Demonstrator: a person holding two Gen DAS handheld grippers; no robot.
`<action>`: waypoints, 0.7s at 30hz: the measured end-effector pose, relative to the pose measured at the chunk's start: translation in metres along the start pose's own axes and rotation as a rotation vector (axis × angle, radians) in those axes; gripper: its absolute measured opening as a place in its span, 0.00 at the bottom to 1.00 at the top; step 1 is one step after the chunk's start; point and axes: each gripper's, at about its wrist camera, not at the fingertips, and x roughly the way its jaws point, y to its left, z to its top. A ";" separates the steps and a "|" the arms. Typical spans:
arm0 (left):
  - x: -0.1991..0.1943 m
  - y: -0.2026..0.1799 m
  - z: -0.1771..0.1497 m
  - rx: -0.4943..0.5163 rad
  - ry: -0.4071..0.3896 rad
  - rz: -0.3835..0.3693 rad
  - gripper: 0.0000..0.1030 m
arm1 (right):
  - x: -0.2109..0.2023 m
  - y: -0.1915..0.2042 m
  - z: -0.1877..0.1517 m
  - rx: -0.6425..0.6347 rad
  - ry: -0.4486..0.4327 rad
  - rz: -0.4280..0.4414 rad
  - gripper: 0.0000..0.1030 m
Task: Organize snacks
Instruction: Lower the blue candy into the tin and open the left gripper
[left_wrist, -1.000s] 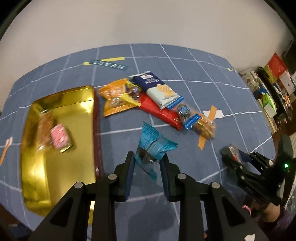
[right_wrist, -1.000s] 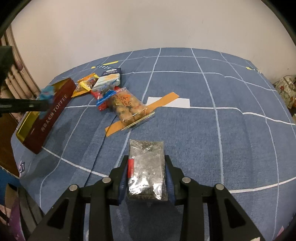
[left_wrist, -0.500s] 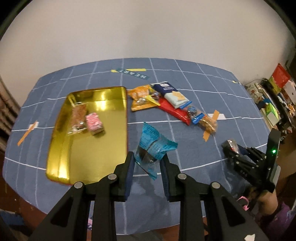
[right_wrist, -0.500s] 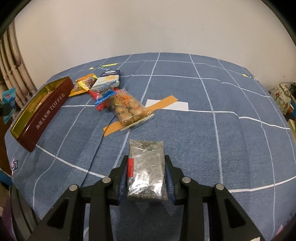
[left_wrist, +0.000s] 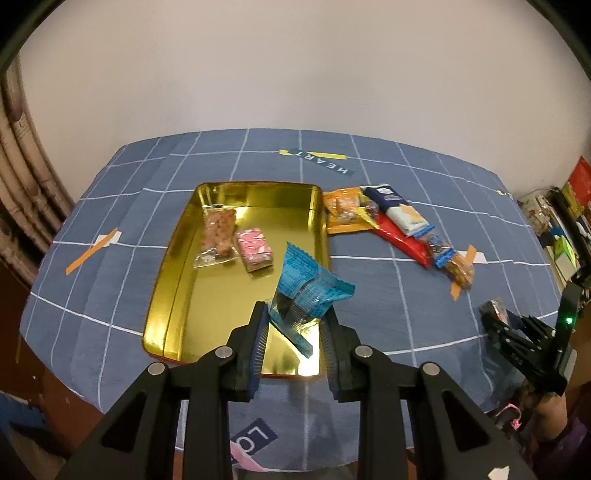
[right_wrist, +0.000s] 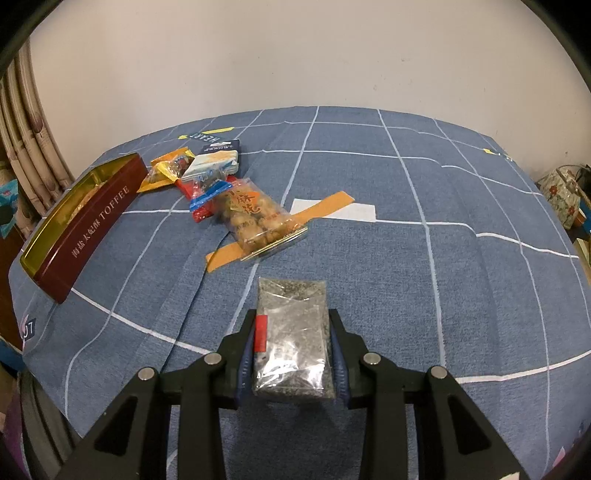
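Note:
My left gripper (left_wrist: 293, 325) is shut on a blue snack packet (left_wrist: 306, 288) and holds it above the near right part of the gold tin tray (left_wrist: 166, 280). The tray holds a clear bag of pinkish snacks (left_wrist: 218, 236) and a pink wrapped packet (left_wrist: 255, 250). My right gripper (right_wrist: 291, 347) is shut on a clear packet of dark grey snack (right_wrist: 291, 332), held above the blue cloth near the table's front edge. It also shows in the left wrist view (left_wrist: 496, 314). A pile of snack packets (left_wrist: 388, 218) lies right of the tray.
The tin's dark red side reads TOFFEE in the right wrist view (right_wrist: 85, 236). A clear bag of fried snacks (right_wrist: 251, 214) lies on orange tape (right_wrist: 314, 210). Curtains stand left, cluttered boxes (left_wrist: 565, 229) right. The blue grid tablecloth (right_wrist: 443, 258) covers the table.
My left gripper has pulled back and moved left, bringing the blue packet from beside the tray to above it. My right gripper has stayed about in place with its packet.

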 end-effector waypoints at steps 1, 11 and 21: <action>0.001 0.002 0.000 -0.001 0.002 0.003 0.24 | 0.000 0.000 0.000 -0.002 0.000 -0.002 0.35; 0.017 0.032 0.002 -0.051 0.022 0.029 0.24 | 0.000 0.000 -0.001 -0.002 0.000 -0.002 0.35; 0.040 0.067 0.002 -0.108 0.059 0.054 0.24 | 0.000 -0.001 -0.001 0.004 -0.002 0.003 0.35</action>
